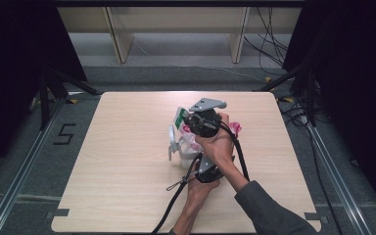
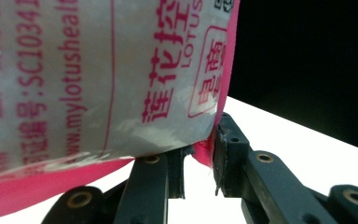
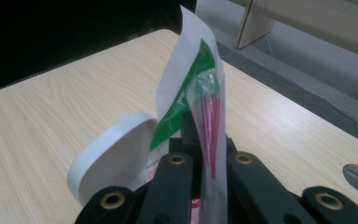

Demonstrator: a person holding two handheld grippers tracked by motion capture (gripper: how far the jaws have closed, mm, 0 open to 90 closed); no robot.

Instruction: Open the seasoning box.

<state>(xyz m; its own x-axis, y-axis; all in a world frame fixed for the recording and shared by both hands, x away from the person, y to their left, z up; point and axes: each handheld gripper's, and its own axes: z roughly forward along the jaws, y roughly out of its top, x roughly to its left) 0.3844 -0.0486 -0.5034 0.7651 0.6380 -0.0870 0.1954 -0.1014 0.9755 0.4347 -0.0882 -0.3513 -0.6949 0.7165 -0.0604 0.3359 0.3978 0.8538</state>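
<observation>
Over mid-table, both jaws hold: left gripper (image 2: 200, 158) a pink-edged pouch (image 2: 98, 79), right gripper (image 3: 209, 163) an upright green-and-white packet (image 3: 186, 88).

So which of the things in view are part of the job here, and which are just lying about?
In use:
- pink-printed bag, its edge clamped by the left gripper
- green-and-white packet, clamped by the right gripper
- white cup, under the bag

Lying about:
- table
- wooden frame behind
- floor cables
</observation>
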